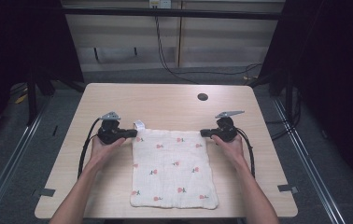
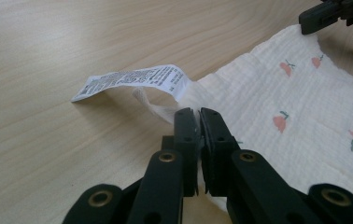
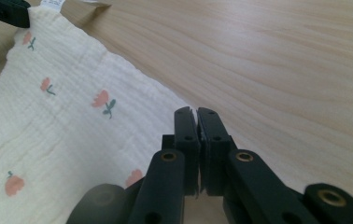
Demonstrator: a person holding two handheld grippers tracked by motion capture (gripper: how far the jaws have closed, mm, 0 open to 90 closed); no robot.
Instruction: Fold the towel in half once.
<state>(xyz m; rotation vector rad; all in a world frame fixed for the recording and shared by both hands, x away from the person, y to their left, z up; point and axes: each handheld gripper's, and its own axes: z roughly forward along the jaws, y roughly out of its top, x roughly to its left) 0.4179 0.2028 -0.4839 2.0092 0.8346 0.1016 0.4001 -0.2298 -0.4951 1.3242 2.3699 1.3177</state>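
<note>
High view: a cream cloth (image 1: 173, 168) printed with small red flowers lies flat on the surface (image 1: 165, 100), square to its near edge, with a white care label (image 1: 139, 124) at the far-left corner. The left gripper (image 1: 130, 133) sits at the far-left corner and the right gripper (image 1: 204, 133) at the far-right corner, each pointing inward along the far hem. Judged from this layout, both corners are secured and the lift or fold has not begun; the whole cloth is flat. Open room exists on the far half of the surface, apart from a dark round hole (image 1: 202, 97); the near hem lies close to the near edge. Left gripper view: the left gripper (image 2: 199, 113) has its jaws pressed together, pinching the cloth (image 2: 277, 107) corner just beside the care label (image 2: 132, 80), which arches off the wood. The right gripper (image 2: 312, 21) shows at the far corner. Right gripper view: the right gripper (image 3: 196, 113) is likewise pressed together on the cloth (image 3: 58, 126) corner, with bare wood to its right.
</note>
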